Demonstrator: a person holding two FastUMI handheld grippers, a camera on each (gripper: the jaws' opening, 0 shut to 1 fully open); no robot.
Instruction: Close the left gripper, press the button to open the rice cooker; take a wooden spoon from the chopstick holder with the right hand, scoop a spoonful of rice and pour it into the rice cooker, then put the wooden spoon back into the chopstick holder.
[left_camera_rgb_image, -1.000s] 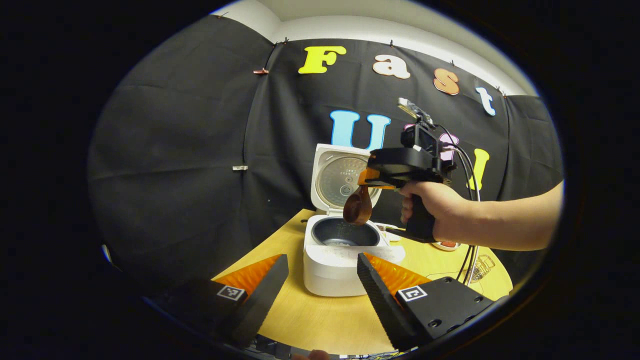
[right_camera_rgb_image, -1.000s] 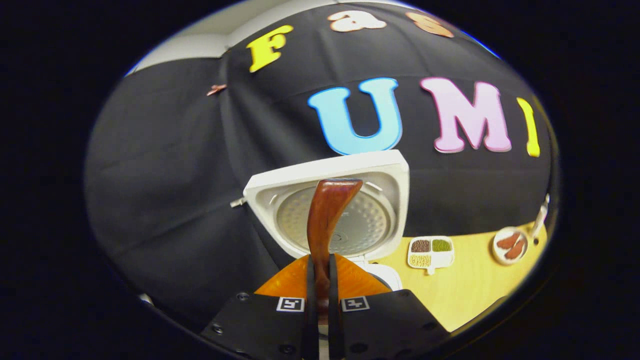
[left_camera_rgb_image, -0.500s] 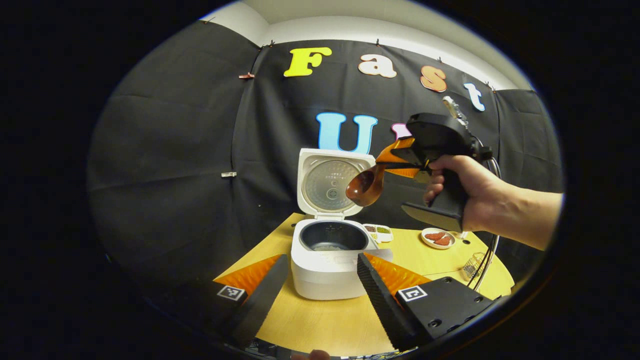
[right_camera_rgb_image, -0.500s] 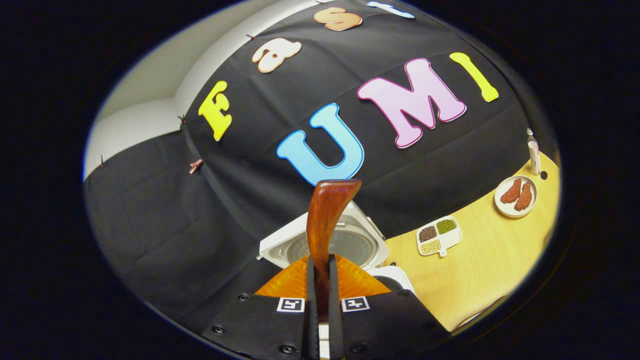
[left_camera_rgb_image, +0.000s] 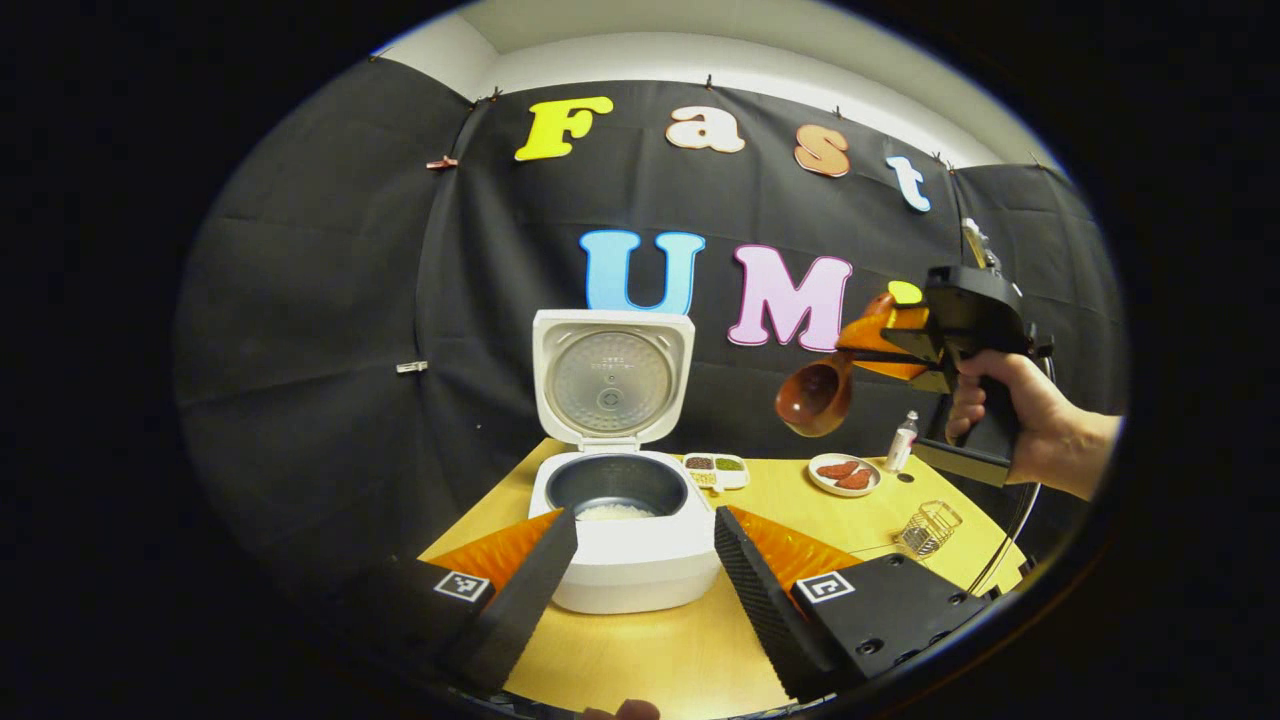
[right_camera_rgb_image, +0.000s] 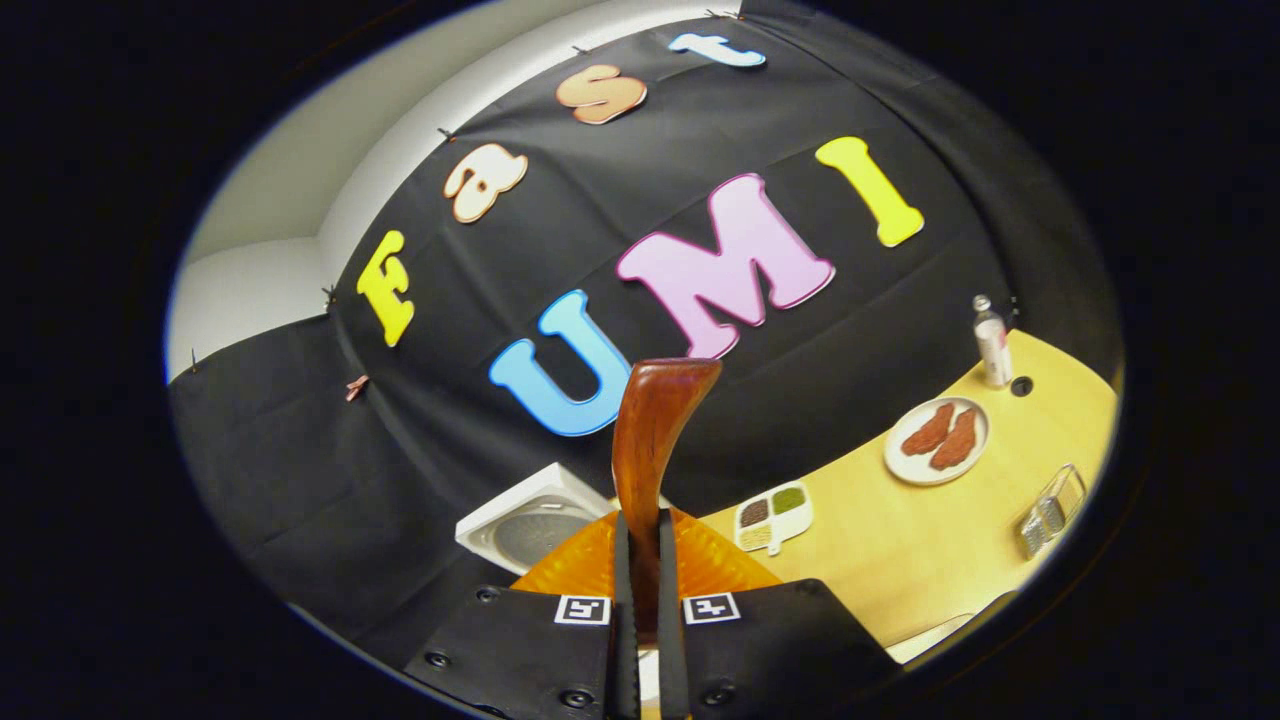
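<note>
Rice cooker (left_camera_rgb_image: 625, 540) stands just ahead of my left hand-held gripper (left_camera_rgb_image: 640, 570), between its two spread fingers, lid (left_camera_rgb_image: 612, 380) swung up and upright at the back. Inside the dark pot I see a small patch of white rice (left_camera_rgb_image: 615, 512). Faint marks sit on the lid's inner plate, too small for me to read. Square black-and-white marker tags are stuck on both hand-held grippers; they carry no words.

My left hand-held gripper is wide open and holds nothing. My right hand-held gripper (right_camera_rgb_image: 640, 600) is clamped tight on the handle of the wooden spoon (right_camera_rgb_image: 652, 440). In the left gripper view the spoon's bowl (left_camera_rgb_image: 815, 400) hangs in the air up and to the right of the cooker, well apart from it, with my hand (left_camera_rgb_image: 1010, 420) on the grip behind.

Beyond the cooker on the yellow surface (left_camera_rgb_image: 660, 650) lie a white divided dish (left_camera_rgb_image: 715, 467) with brown, green and pale grains, a plate (left_camera_rgb_image: 843, 475) with two reddish pieces, a small bottle (left_camera_rgb_image: 902, 440), and a wire chopstick holder (left_camera_rgb_image: 928, 528) farther right, none of them touching each other.
</note>
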